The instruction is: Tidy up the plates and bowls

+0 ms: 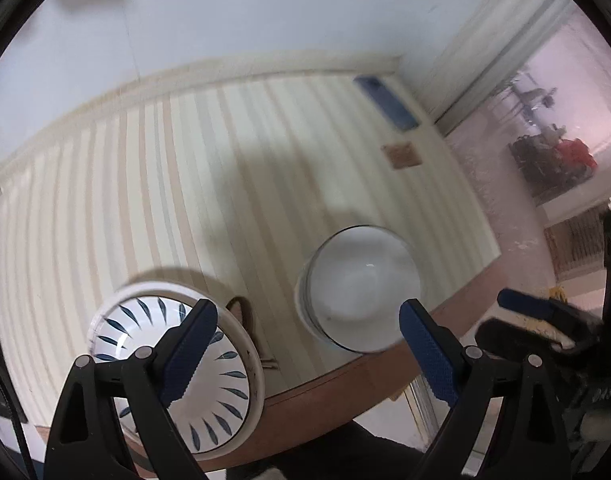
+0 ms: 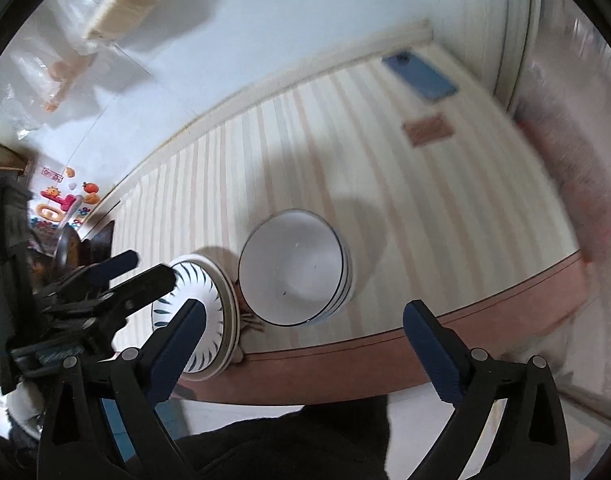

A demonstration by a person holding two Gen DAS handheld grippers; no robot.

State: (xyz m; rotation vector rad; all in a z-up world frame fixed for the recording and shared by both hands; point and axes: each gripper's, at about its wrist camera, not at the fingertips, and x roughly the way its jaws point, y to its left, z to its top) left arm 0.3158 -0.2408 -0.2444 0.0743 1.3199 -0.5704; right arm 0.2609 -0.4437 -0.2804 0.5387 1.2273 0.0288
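Note:
A stack of white plates with blue leaf marks (image 1: 225, 396) sits near the table's front edge, left of a stack of plain white bowls (image 1: 361, 288). My left gripper (image 1: 305, 320) is open and empty, hovering above and in front of both stacks. In the right wrist view the plates (image 2: 203, 312) and the bowls (image 2: 293, 268) sit side by side, almost touching. My right gripper (image 2: 303, 320) is open and empty, above the table's front edge before the bowls. The left gripper (image 2: 145, 268) shows at the left, over the plates.
The table (image 1: 165, 200) has a striped cream cloth and a brown front edge (image 2: 425, 344). A blue phone (image 2: 419, 74) and a small brown card (image 2: 427, 128) lie far right. A small brown object (image 1: 239, 308) lies between the stacks. Clutter stands left of the table.

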